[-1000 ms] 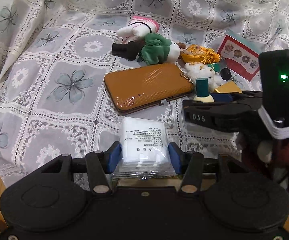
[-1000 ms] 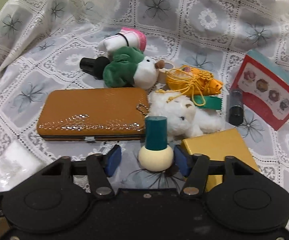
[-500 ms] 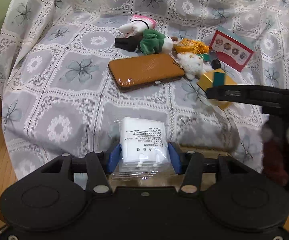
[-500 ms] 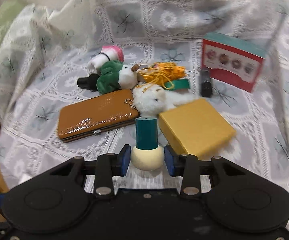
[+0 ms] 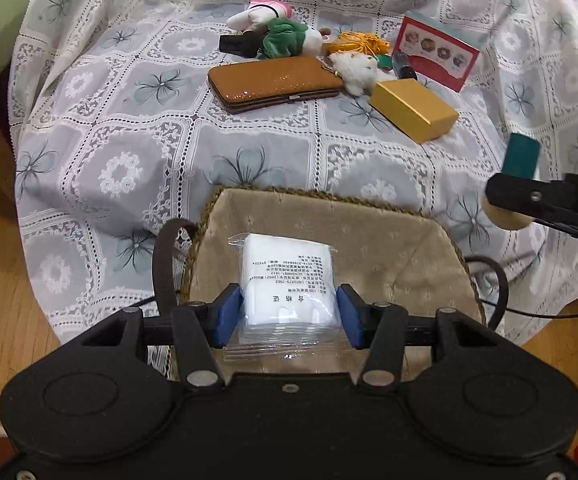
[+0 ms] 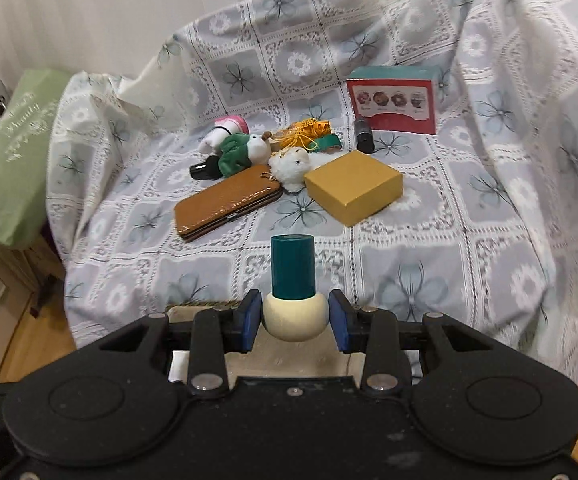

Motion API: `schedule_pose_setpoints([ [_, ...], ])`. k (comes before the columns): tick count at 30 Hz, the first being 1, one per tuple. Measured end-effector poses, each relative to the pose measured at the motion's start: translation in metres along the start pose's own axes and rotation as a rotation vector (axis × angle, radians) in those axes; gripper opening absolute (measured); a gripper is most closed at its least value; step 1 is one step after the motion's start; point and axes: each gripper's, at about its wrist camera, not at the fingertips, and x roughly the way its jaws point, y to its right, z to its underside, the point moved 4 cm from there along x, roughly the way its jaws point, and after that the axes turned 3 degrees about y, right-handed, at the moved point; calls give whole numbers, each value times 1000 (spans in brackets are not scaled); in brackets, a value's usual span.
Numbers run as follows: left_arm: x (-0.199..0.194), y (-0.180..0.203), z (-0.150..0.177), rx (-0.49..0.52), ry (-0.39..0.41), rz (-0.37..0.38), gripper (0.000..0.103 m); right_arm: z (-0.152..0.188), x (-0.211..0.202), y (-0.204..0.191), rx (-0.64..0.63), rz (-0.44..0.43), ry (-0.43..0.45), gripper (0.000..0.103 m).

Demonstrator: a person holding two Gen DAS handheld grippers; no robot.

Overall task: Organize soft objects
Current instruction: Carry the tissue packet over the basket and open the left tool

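White cotton-pad packet (image 5: 287, 280), clamped in the left gripper (image 5: 287, 310), now hangs over the basket (image 5: 369, 232); right gripper (image 6: 294, 316) has lifted the teal-capped bottle (image 6: 293, 292).

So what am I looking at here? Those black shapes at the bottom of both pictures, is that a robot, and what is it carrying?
No robot: a person holds a two-finger clamp in each hand, and each clamp carries a wide-angle camera looking along its fingers. The black shapes are the clamps' own bodies.

The left view shows the left gripper shut on a white packet in clear plastic, held above a woven basket with a beige lining.

The right view shows the right gripper shut on a small bottle with a cream round body and a teal cap.

Behind, on the grey floral lace cloth, lie a tan glossy wallet, a gold cardboard box, a white fluffy toy, a green and white plush and a red printed box.
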Motion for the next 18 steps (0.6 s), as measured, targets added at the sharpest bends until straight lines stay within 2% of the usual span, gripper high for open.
schedule_pose_setpoints([
  [6,-11,3,10,11,24,-21,50,26,-32,-4,33,-24,24,36],
  [15,-26,4,22,2,48,-55,50,57,-47,2,72,26,-35,36],
  [18,-28,2,24,5,54,-70,50,61,-48,3,85,17,-47,36],
])
